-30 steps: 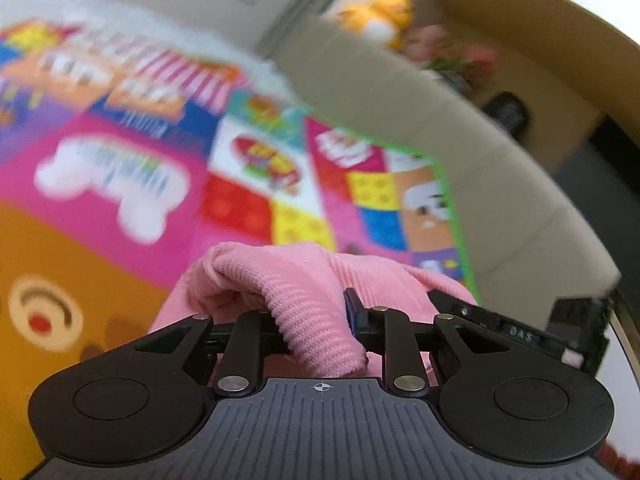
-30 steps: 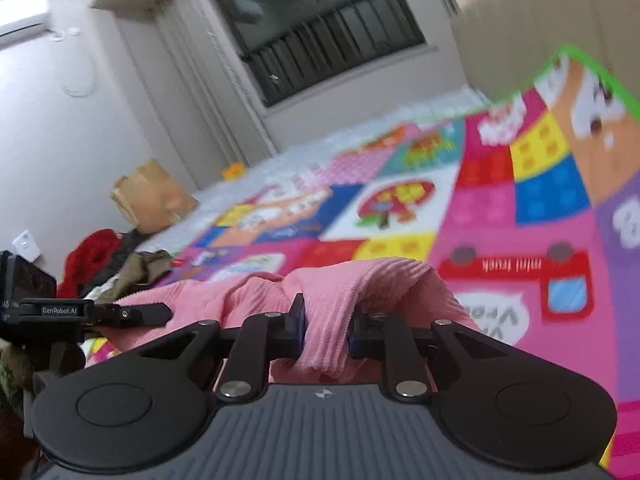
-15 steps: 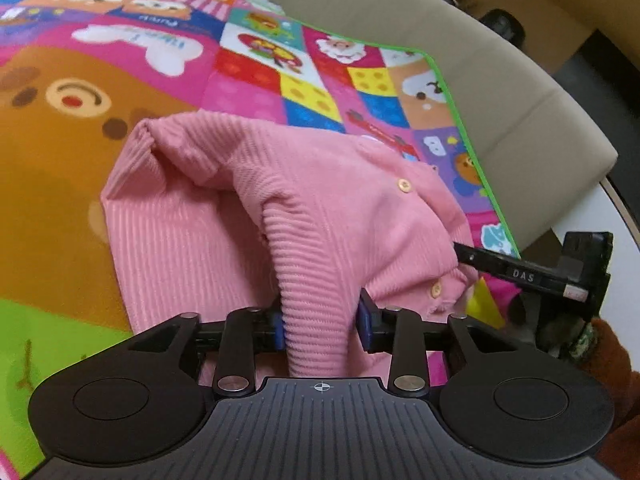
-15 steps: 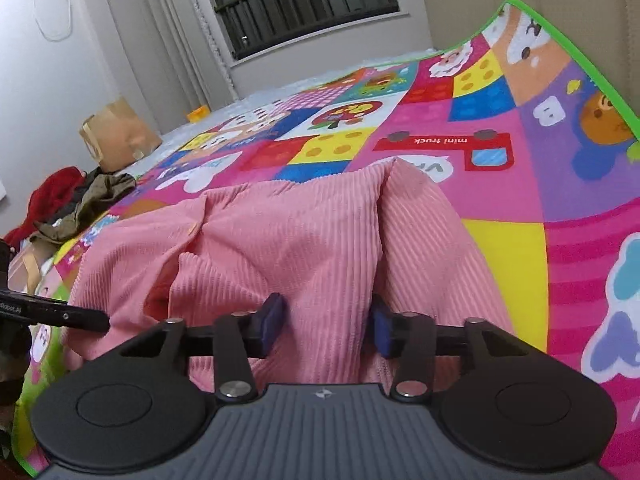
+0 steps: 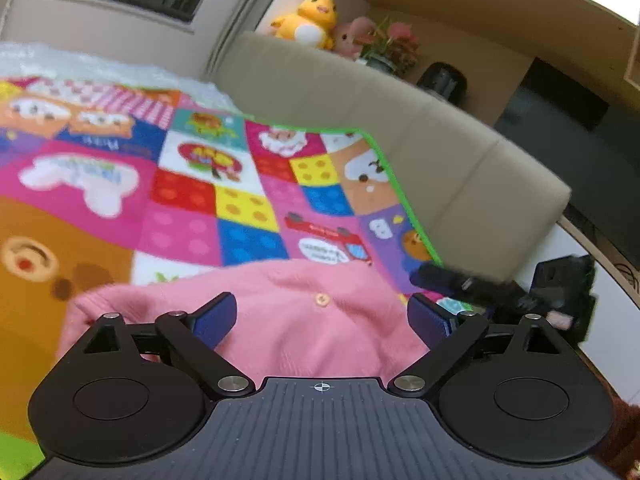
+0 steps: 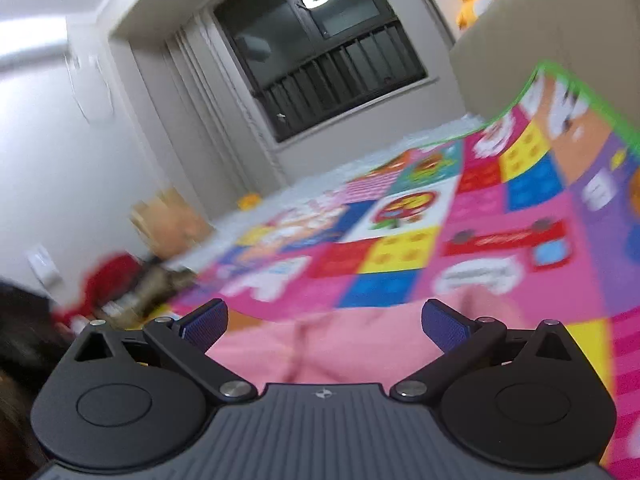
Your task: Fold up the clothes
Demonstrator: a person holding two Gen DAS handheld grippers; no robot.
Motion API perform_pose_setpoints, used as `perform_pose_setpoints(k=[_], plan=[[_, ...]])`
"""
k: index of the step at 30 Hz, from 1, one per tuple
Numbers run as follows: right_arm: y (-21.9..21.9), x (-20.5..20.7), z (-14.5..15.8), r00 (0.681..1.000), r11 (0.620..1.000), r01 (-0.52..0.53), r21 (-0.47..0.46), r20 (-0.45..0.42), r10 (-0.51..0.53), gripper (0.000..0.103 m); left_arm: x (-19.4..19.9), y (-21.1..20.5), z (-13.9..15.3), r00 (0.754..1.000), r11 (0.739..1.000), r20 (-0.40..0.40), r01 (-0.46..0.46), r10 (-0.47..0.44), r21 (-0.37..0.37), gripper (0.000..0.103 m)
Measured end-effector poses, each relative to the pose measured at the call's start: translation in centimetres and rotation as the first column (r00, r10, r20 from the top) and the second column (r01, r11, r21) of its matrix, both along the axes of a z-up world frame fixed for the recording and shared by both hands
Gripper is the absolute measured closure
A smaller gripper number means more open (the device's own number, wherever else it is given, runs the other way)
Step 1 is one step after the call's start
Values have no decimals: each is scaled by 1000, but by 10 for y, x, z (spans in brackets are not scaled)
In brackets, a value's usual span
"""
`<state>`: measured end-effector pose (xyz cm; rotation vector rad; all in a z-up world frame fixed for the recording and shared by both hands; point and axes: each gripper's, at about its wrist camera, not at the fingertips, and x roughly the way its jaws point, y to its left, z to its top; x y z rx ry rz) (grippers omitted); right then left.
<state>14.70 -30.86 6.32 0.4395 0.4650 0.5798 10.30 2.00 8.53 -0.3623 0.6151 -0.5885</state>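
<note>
A pink ribbed garment [image 5: 304,332] with a small round button is seen lying on the play mat [image 5: 192,184], near the mat's green-trimmed edge that runs along the sofa. The left gripper [image 5: 320,320] is opening, its blue pads spread wide with the pink cloth below and between them but not pressed by either pad. The right gripper [image 6: 324,326] is likewise opening, its pads apart over the same garment [image 6: 360,348], which nothing grips. The mat is printed in bright squares with cartoon figures and covers most of the floor. A beige sofa [image 5: 420,152] borders it, and a yellow plush duck [image 5: 312,20] and a potted plant [image 5: 392,46] are set on the ledge behind the sofa. A dark barred window [image 6: 320,48] is seen in the far wall. A cardboard box [image 6: 168,220] and a heap of red and olive clothes [image 6: 120,284] lie beyond the mat's far left corner, blurred.
</note>
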Motion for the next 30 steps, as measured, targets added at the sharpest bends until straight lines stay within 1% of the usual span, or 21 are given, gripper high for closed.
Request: perform_pose_setpoints(k=[1, 2, 3, 4, 5, 6, 8, 10, 12, 14, 18, 22, 25, 26, 27, 30], plan=[[2, 7, -7, 999, 999, -21, 50, -34, 23, 0, 5, -3, -11, 999, 1000, -36, -5, 6, 4, 5], [4, 16, -20, 994, 996, -33, 83, -100, 41, 0, 10, -6, -23, 997, 1000, -73, -13, 14, 8, 4], [6, 23, -36, 984, 996, -19, 89, -174, 35, 0, 12, -6, -36, 994, 1000, -103, -25, 26, 5, 4], [7, 28, -49, 974, 996, -8, 93, -224, 29, 0, 11, -5, -48, 993, 999, -113, -38, 37, -8, 4], [8, 24, -54, 979, 996, -7, 93, -202, 26, 0, 9, -4, -57, 993, 999, -108, -47, 45, -19, 4], [9, 20, -59, 984, 996, -6, 93, -180, 22, 0, 6, -4, -59, 996, 999, -82, -48, 47, -16, 4], [13, 15, -62, 988, 998, -10, 67, -152, 21, 0, 2, -8, -59, 997, 999, -57, -41, 42, 20, 3], [15, 13, -62, 989, 999, -7, 52, -144, 14, 0, 0, -12, -59, 999, 998, -35, -35, 36, 53, 2], [18, 12, -61, 991, 999, -3, 37, -137, 8, 0, 1, -15, -60, 999, 997, -26, -28, 30, 69, 0], [20, 10, -61, 992, 1000, 1, 24, -130, 2, 0, 0, -17, -61, 999, 996, -22, -33, 35, 78, 0], [17, 7, -63, 992, 999, 14, 41, -124, -9, 0, -3, -16, -62, 999, 996, -8, -34, 34, 78, 0], [13, 6, -60, 985, 995, 17, 97, -174, 0, 0, -4, -14, -62, 999, 997, -10, -40, 40, 63, 0], [6, 7, -52, 982, 995, -13, 103, -184, 32, 0, -6, -9, -60, 998, 998, -28, -58, 59, 18, 0], [2, 5, -51, 983, 995, -2, 104, -180, 20, 0, -7, -6, -59, 997, 998, -36, -63, 63, -3, 0], [-1, 2, -50, 984, 995, 13, 98, -177, 5, 0, -9, -4, -58, 997, 998, -42, -63, 62, -22, 0], [-3, 0, -57, 984, 999, 42, 17, -176, -38, 0, -16, 1, -60, 997, 997, -43, -63, 61, -51, 0]])
